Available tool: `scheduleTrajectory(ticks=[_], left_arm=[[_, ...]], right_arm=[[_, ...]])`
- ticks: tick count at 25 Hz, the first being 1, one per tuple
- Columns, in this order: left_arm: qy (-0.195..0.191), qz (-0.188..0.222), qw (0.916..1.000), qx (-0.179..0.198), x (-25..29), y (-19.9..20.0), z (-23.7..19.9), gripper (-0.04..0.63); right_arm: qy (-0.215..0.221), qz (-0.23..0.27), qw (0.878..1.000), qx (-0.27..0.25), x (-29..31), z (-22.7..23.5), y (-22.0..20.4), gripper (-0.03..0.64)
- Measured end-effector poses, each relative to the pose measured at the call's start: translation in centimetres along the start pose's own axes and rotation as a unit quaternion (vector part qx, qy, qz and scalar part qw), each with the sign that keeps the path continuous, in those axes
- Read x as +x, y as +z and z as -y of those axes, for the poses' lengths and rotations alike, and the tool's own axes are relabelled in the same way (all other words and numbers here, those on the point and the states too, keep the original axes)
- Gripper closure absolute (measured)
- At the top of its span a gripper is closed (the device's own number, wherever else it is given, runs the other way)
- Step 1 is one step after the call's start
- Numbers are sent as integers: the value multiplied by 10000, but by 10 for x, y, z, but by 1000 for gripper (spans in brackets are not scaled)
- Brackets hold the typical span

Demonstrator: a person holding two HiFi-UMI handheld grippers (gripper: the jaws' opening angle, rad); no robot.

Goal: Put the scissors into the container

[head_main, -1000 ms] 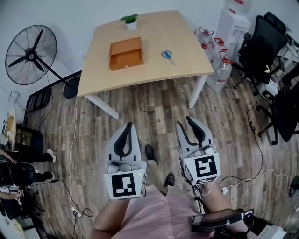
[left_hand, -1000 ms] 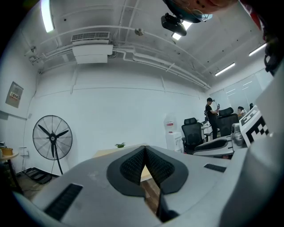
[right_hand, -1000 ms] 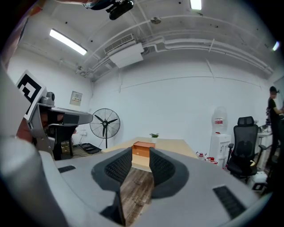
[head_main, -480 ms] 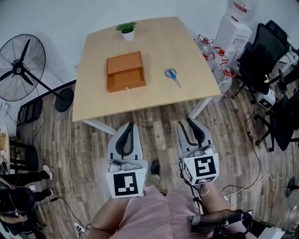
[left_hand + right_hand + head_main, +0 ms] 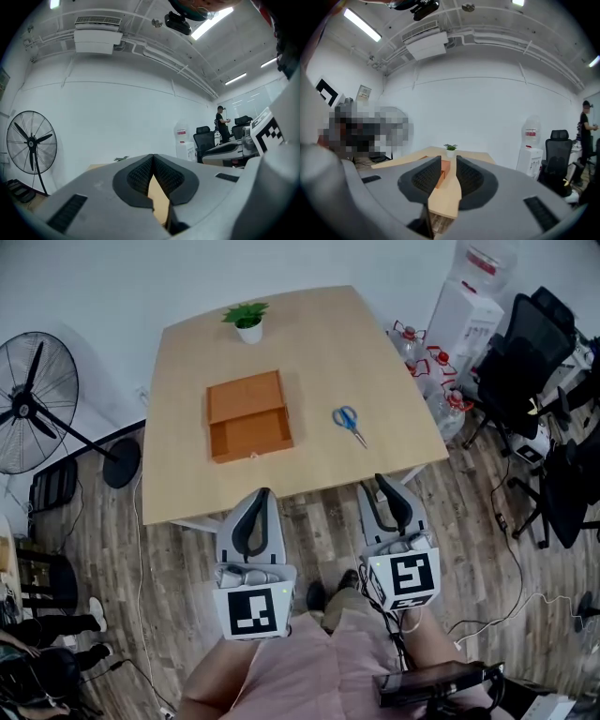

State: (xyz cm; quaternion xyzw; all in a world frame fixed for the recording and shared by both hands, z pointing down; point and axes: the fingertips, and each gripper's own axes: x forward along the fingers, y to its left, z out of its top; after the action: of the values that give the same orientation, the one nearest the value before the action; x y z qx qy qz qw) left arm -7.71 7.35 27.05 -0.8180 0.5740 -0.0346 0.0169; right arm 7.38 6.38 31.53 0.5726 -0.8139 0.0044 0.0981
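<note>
Wooden table (image 5: 309,343) seen ahead, near edge just beyond both grippers. Left gripper (image 5: 262,495) held low over floor, fingertips pressed together, nothing gripped. Right gripper (image 5: 380,486) held alongside, fingers parted narrowly, nothing held. Orange container (image 5: 248,415) set left of centre, contents not made out. Scissors (image 5: 348,420) laid flat to container's right, apart, bare tabletop around. Potted plant (image 5: 247,321) placed at far edge.

Pale wooden tabletop (image 5: 319,343) at upper centre, small potted plant (image 5: 247,322) near its far edge, standing fan (image 5: 28,409) at left, water bottles (image 5: 442,376) and black office chairs (image 5: 520,362) at right, plank floor (image 5: 178,559) below.
</note>
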Motion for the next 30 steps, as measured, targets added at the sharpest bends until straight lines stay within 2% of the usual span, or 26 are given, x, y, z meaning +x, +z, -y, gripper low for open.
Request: scheduleTrajectory(ticks=[5,10,15,19,24,30], left_arm=[[-89,-214,9997,69,36,-15,3,591],[-59,-406,9991,118,97,-30,7,591],[18,-460,9986,251,171,-20,18,591],[187,-419,9981,409,208,-2,17,591],[374,-303,9960,750,242,16,-2,591],[435,-372,9964,618,276,10,-20,591]], right_arm=[[-89,-70,9998,134,30,26,-13,515],[-53,-202,9994,292,77,68,-32,514],[32,-141,9992,371,132,127,-28,512],[166,-7,9991,395,171,160,-16,512],[287,174,9986,415,211,179,7,512],[370,9,9986,382,250,185,-1,511]])
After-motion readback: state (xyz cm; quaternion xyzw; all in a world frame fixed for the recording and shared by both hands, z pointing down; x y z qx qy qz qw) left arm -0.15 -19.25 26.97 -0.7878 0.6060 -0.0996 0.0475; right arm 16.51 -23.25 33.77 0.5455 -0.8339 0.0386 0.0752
